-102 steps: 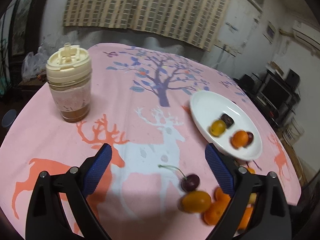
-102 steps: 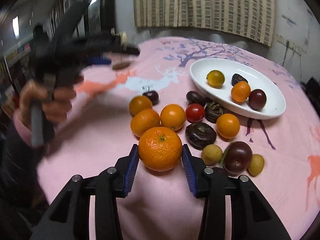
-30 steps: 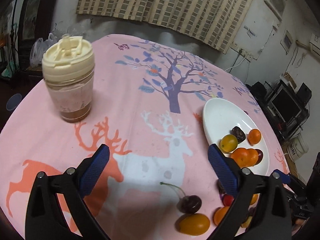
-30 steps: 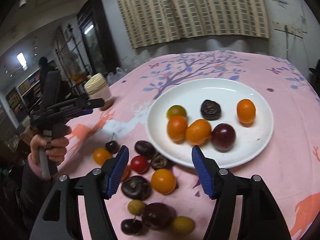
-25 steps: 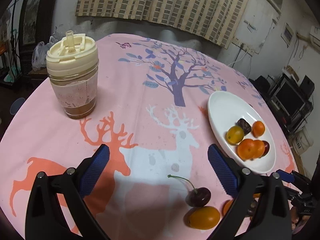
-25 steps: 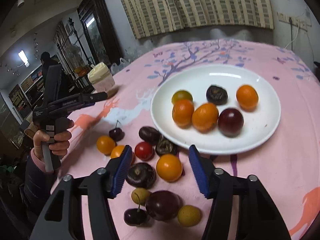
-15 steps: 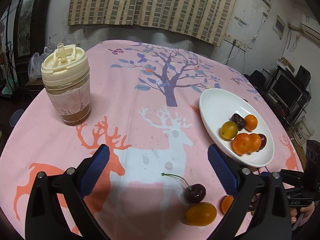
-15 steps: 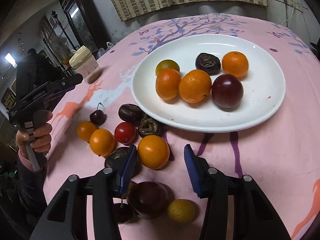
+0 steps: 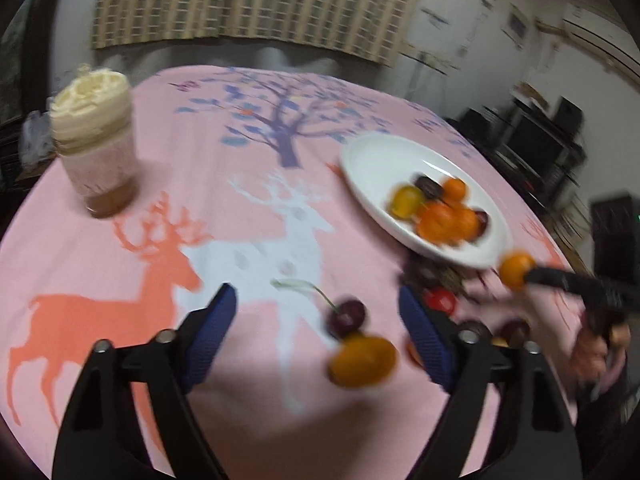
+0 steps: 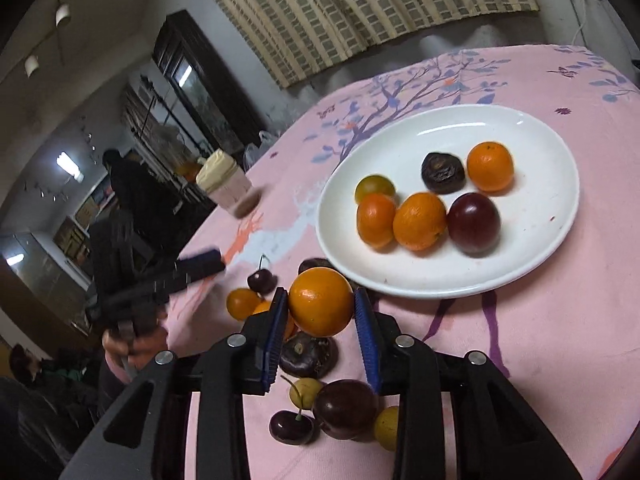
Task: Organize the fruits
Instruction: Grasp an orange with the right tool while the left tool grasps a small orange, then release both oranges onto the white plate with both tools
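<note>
between the right gripper (image 10: 322,312) fingers sits an orange (image 10: 321,302), pinched on both flanks by the blue pads and lifted clear of the loose pile. half a second ago the same fingers were open, straddling this orange where it lay on the counter; a second ago they hung empty over the plate. so: grasp made, lift begun. in the left wrist view the orange (image 9: 516,270) shows at the tip of the right gripper, just beside the near rim of the white plate (image 9: 372,156), blurred by motion.

plate (image 10: 560,236) contents unchanged from half a second ago: three orange fruits, one greenish-yellow tomato, one wrinkled dark fruit, one dark plum. judgement: the held orange would be the seventh piece, needing only a short carry forward over the rim and a release.

left gripper (image 9: 316,322): fingers wide apart, holding nothing, hovering above the pink counter (image 9: 100,264). a stemmed cherry (image 9: 346,314) and a small orange fruit (image 9: 362,358) lie between them in the frame, lower down on the cloth. these read as the likely next pick for this side.

left on the cloth near the right gripper: dark wrinkled fruit (image 10: 308,354), dark plum (image 10: 346,408), second cherry, two yellowish fruits, several small orange ones. a lidded cup (image 9: 94,148) stands well apart. task roughly a third done.
</note>
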`<act>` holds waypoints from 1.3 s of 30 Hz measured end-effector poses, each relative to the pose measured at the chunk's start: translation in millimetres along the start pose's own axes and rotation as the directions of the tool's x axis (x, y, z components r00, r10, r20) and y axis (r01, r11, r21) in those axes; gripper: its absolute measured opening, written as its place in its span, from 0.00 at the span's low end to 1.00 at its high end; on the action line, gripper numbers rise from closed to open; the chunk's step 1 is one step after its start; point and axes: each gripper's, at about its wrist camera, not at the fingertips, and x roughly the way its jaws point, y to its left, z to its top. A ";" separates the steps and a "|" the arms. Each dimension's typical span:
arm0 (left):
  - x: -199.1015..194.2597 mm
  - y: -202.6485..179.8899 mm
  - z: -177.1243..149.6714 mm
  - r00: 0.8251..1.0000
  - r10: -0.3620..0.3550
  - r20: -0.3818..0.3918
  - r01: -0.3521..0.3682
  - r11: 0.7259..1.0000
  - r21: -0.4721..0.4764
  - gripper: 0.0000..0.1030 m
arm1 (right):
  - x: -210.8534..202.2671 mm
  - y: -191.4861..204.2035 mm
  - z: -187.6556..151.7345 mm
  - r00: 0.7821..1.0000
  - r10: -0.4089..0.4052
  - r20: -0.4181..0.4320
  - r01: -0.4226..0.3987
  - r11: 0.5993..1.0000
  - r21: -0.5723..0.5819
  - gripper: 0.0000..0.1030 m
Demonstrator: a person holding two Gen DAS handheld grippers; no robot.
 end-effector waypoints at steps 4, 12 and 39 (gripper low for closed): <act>4.7 -15.8 -18.3 0.999 0.019 -0.051 -0.015 0.998 0.067 0.55 | -2.5 -5.1 4.2 1.000 -0.019 0.018 0.018 0.999 0.028 0.33; 16.6 -29.4 -25.7 0.993 -0.004 -0.121 0.019 0.992 0.125 0.51 | -6.1 -3.3 4.6 0.999 -0.013 0.036 0.012 1.000 0.019 0.33; 90.4 -101.4 114.6 0.999 -0.021 -0.044 0.027 0.992 0.126 0.36 | 11.9 -42.3 59.2 0.865 -0.439 0.241 0.437 0.897 0.065 0.34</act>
